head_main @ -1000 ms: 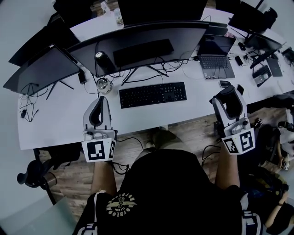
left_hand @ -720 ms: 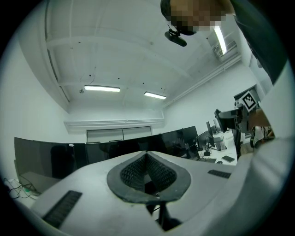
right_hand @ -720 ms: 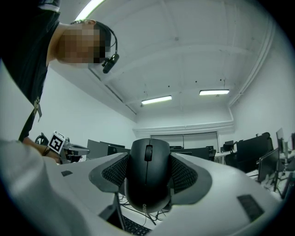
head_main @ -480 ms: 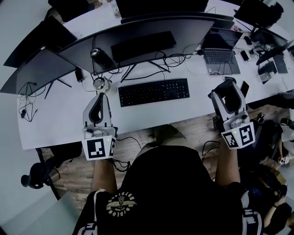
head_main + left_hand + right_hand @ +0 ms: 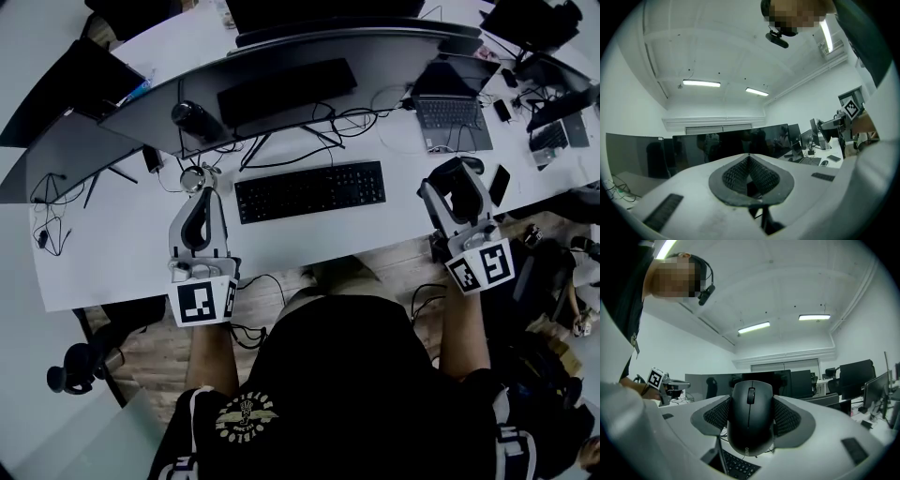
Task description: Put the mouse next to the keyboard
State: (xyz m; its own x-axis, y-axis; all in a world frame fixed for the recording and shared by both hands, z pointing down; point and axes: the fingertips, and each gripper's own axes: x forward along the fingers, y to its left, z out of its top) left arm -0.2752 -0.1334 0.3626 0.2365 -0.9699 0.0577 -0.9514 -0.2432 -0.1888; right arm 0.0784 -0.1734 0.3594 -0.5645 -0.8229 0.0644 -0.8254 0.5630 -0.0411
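Here, right tongs [image 5: 454, 178] clamp mouse [image 5: 750, 423] (desk edge [image 5: 281, 246])

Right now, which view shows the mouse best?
Right gripper view: the mouse fills the centre, clamped in the right gripper. Head view shows only a dark sliver at that gripper's tip; left gripper view doesn't clearly show it.

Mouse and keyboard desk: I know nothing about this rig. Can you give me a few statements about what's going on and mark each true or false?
1. The right gripper has a black mouse clamped between its jaws. True.
2. An open laptop stands on the desk, beyond the right end of the keyboard. True.
3. The left gripper grips a cup. False: its jaws are together with nothing between them.
4. The mouse lies flat beside the keyboard. False: it is held in the right gripper.
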